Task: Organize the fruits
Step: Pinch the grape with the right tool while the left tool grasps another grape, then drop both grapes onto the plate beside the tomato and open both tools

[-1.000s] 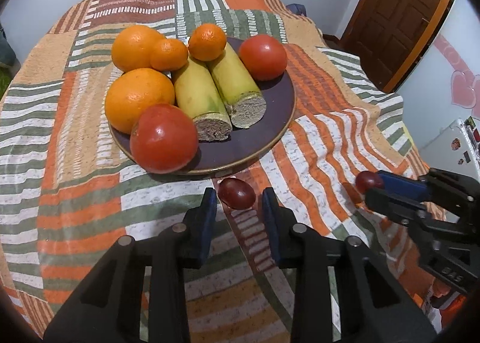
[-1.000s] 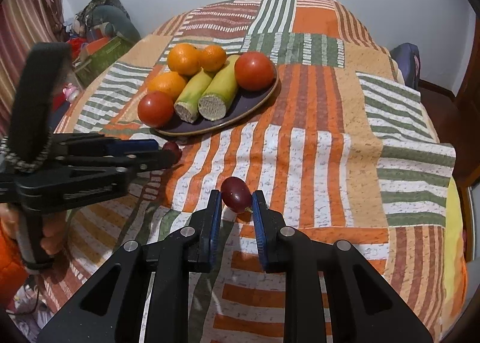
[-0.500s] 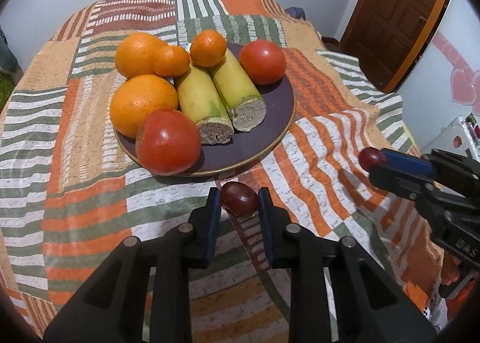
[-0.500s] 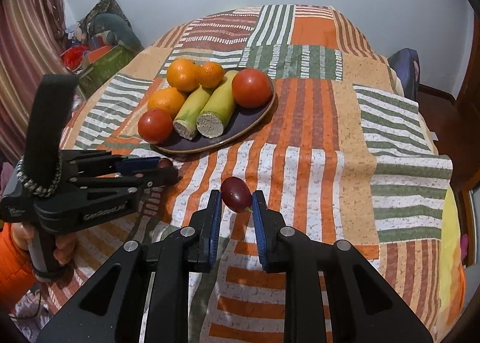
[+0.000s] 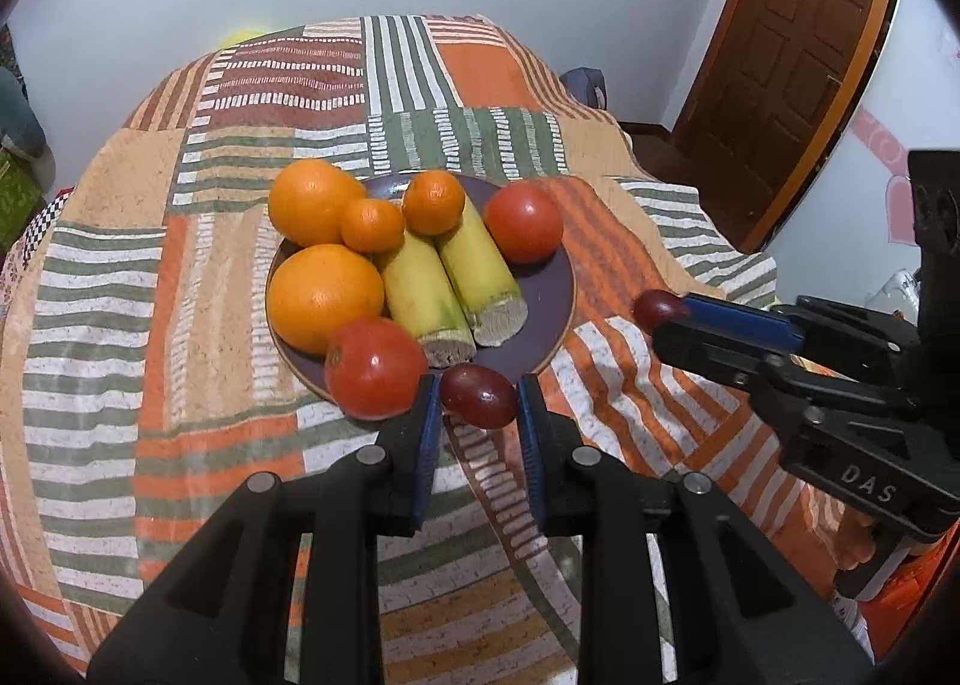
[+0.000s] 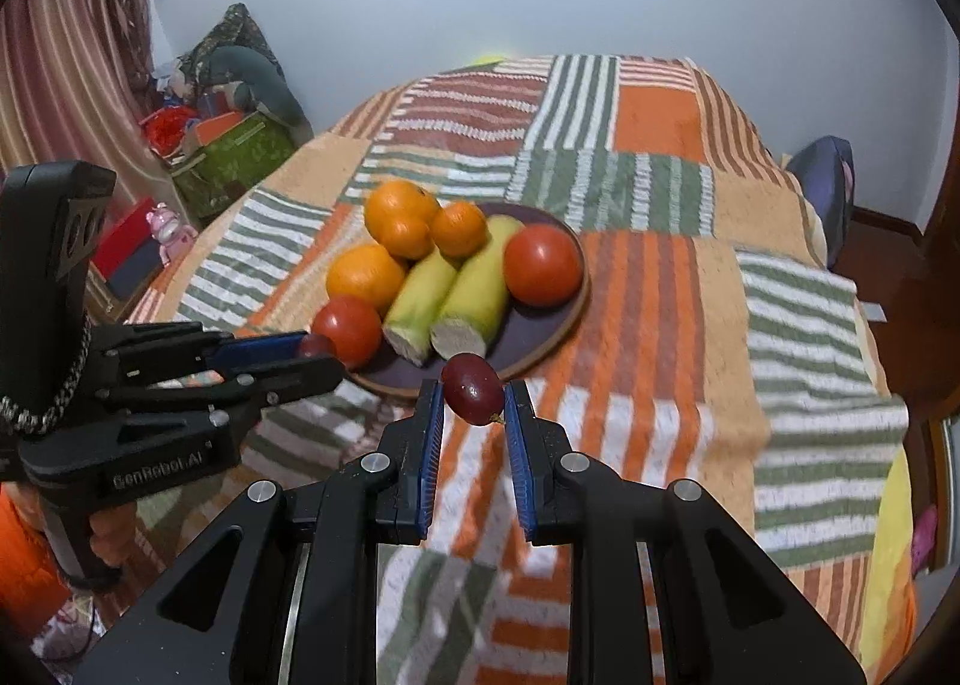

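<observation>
Where the patchwork striped cloth [image 5: 108, 277] covers the whole round table, a dark purple plate [image 5: 549, 289] sits near its middle, loaded with fruit. On the plate lie two cut yellow-green banana pieces [image 5: 447, 280] side by side with their cut ends toward the camera, two large oranges [image 5: 324, 295] to their left, two small tangerines [image 5: 432, 202] behind them, and two red tomatoes [image 5: 372, 367], one at the near rim and one at the far right of the plate. The left gripper [image 5: 477, 424] stands just short of the plate's near edge, its blue-padded jaws closed down to a narrow gap and pinching a dark red grape [image 5: 479, 396] between them; that grape hangs above the cloth right at the plate's rim, beside the near tomato. The right gripper [image 6: 474, 418] is likewise drawn in to a narrow gap and clamps a second grape [image 6: 473, 388], held over the orange-and-white stripes just in front of the plate. In the left wrist view the right gripper comes in from the right with its grape at the tip, clear of the plate's right edge. In the right wrist view the left gripper reaches in from the left, its grape touching or nearly touching the near tomato; which cannot be told.
</observation>
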Available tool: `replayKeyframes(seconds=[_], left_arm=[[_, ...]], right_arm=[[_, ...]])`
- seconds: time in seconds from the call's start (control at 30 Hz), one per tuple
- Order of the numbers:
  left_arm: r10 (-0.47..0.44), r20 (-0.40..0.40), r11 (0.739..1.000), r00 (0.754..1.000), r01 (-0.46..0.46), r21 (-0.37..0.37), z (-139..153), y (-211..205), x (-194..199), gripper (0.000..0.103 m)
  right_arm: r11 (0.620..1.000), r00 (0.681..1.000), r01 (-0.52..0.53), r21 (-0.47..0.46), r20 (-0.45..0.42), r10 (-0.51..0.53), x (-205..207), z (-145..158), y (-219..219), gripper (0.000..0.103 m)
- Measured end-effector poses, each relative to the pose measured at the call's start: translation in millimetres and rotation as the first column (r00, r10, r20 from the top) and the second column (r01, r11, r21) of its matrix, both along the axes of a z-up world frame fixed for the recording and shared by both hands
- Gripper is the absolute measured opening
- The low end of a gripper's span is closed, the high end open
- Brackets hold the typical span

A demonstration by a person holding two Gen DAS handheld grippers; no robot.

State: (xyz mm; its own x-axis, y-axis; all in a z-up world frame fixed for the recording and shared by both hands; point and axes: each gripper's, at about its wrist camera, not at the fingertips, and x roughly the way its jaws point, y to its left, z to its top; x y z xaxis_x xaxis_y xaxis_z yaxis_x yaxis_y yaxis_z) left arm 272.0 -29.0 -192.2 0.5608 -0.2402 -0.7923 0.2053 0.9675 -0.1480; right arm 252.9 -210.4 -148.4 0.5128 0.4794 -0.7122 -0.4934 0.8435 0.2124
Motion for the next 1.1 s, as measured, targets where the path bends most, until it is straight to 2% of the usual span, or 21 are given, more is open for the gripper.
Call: replayKeyframes(seconds=[0.57,0.8,1.0,1.1], left_arm=[[0.017,-0.049,0.999,0.999,-0.019,-0.032,-30.2,-2.2,24.0,0.025],[0.018,-0.048,1.000,0.999,-0.018,-0.005,-33.7,-7.0,24.8,0.026],[0.014,-0.059,1.000,0.998,-0.014,-0.016,-32.7,-7.8,21.0,0.037],[0.018,-0.052,1.000,0.999,-0.018,-0.004,-28.4,-8.4,15.0,0.038]], right_arm=[[0.999,0.998,-0.033,-0.019,-0.050,0.032,31.0,-29.4,20.3,0.019],[0.999,0.997,-0.037,-0.016,-0.063,0.036,31.8,-34.4,17.5,0.019],[1.000,0.997,-0.028,-0.010,-0.066,0.028,29.4,-31.2,11.9,0.019],[1.000,0.998,-0.021,-0.008,-0.063,0.020,25.5,-26.0,8.1,0.019]])
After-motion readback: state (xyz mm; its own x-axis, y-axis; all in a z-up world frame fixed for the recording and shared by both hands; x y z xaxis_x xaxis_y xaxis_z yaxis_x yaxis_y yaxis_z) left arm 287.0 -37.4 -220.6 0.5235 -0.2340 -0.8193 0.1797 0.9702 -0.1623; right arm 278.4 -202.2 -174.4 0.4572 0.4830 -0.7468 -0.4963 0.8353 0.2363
